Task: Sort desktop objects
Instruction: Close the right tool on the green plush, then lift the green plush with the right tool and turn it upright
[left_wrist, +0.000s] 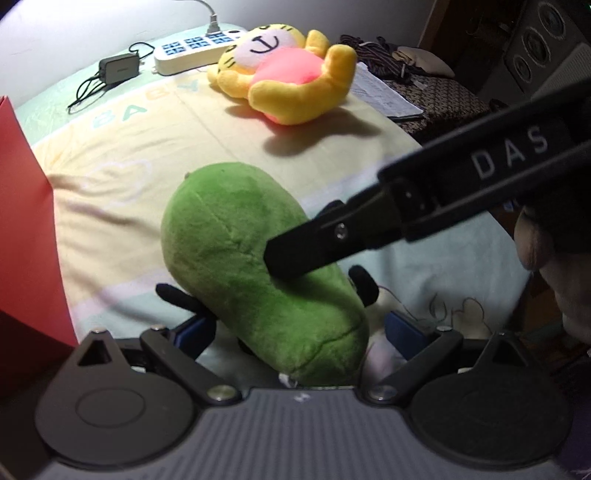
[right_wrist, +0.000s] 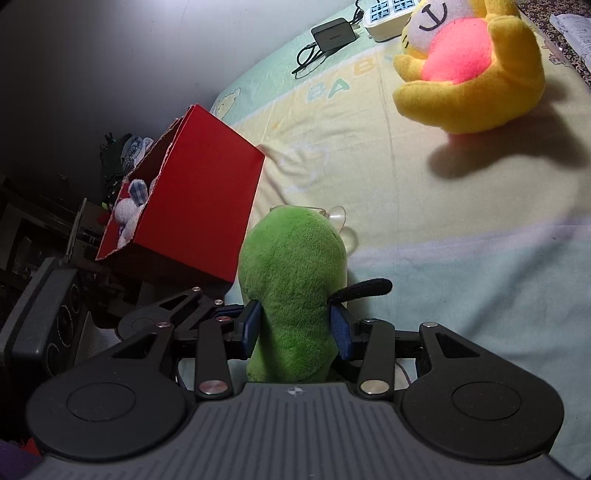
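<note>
On the bed (right_wrist: 461, 258), beside the red box (right_wrist: 199, 206), lies the green plush (right_wrist: 291, 280). The right tool (right_wrist: 293, 330) pinches its lower end; the left tool (left_wrist: 295, 332) is spread around it. Lift level to clear the box's rim.

The green plush toy (right_wrist: 291, 291), oblong with thin black limbs, stands between the right jaws, squeezed by both. The yellow tiger plush (right_wrist: 469, 62) lies on its back well beyond the jaws, to the right. The open red box (right_wrist: 199, 206) stands ahead left of them.
</note>
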